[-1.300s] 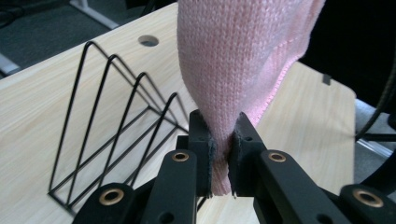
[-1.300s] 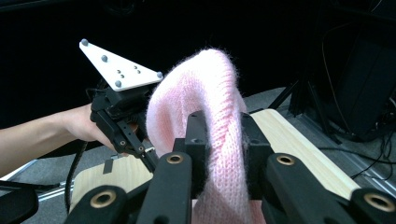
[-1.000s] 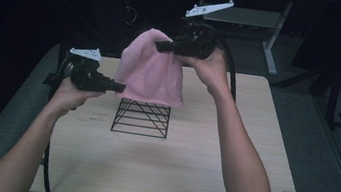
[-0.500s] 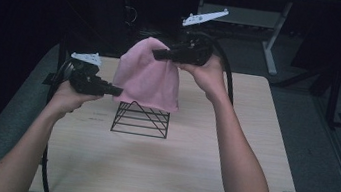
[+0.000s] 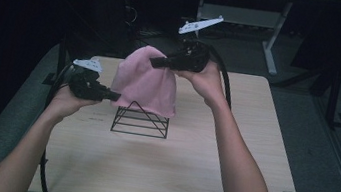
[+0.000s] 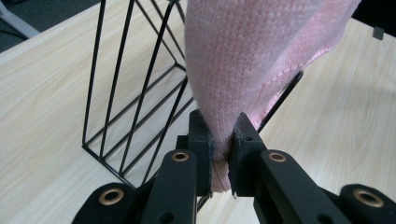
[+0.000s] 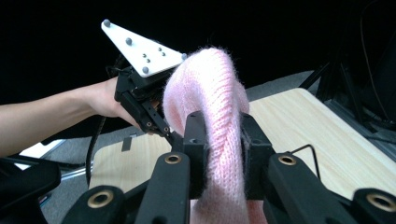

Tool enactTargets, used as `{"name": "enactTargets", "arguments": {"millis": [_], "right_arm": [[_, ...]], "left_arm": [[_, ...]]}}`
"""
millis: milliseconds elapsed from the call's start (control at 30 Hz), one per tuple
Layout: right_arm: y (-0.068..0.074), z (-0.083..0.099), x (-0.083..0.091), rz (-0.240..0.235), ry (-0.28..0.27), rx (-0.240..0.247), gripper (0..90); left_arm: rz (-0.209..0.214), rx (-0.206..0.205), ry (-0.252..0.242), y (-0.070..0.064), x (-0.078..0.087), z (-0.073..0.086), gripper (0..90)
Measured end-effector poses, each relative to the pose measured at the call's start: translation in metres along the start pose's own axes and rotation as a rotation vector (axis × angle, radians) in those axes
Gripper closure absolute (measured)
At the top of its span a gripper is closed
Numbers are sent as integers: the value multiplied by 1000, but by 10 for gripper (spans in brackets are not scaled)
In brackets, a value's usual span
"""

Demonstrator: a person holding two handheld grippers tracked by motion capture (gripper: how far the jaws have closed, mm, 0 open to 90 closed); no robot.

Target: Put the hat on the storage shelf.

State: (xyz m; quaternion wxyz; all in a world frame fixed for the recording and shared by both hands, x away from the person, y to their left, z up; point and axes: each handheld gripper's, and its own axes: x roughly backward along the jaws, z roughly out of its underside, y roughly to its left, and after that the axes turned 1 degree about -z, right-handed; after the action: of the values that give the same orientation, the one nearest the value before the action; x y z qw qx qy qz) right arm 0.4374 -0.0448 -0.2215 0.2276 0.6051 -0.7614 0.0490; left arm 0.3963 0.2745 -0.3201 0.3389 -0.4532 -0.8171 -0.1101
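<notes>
Pink knit (image 5: 146, 83) hung over rack (image 5: 140, 120), both jaws clamped on it: left gripper (image 5: 113, 96) at edge, right gripper (image 5: 155, 62) at top. Snag risk: hem catching wires.

Over the last second the right gripper (image 5: 155, 62) moves left and a little nearer, so its grip on the top of the pink cloth (image 5: 145, 83) now sits more directly above the wire rack (image 5: 141, 118). The cloth comes with it: its hanging body now drapes lower over the rack's peak, covering more of the wires. The left gripper (image 5: 117, 97), at the cloth's lower left edge, shifts slightly right toward the rack.
</notes>
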Motion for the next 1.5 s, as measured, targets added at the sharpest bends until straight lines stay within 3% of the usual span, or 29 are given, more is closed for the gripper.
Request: {"name": "enactTargets", "arguments": {"millis": [400, 567, 1133, 1167, 1400, 1500], "right_arm": [[1, 12, -11, -32, 29, -12, 752], [0, 20, -16, -43, 48, -28, 749], [-2, 40, -34, -61, 102, -56, 740], [-2, 41, -35, -62, 105, -56, 740], [-2, 53, -42, -74, 109, -78, 738], [-3, 57, -44, -74, 115, -82, 736]], "left_arm": [[-20, -16, 30, -1, -8, 15, 813], [-18, 4, 32, 1, -12, 23, 813], [-34, 10, 116, 5, -28, 43, 812], [-36, -4, 129, 6, -29, 44, 812], [-37, 17, 149, 8, -35, 53, 812], [-49, -2, 179, 7, -37, 54, 812]]}}
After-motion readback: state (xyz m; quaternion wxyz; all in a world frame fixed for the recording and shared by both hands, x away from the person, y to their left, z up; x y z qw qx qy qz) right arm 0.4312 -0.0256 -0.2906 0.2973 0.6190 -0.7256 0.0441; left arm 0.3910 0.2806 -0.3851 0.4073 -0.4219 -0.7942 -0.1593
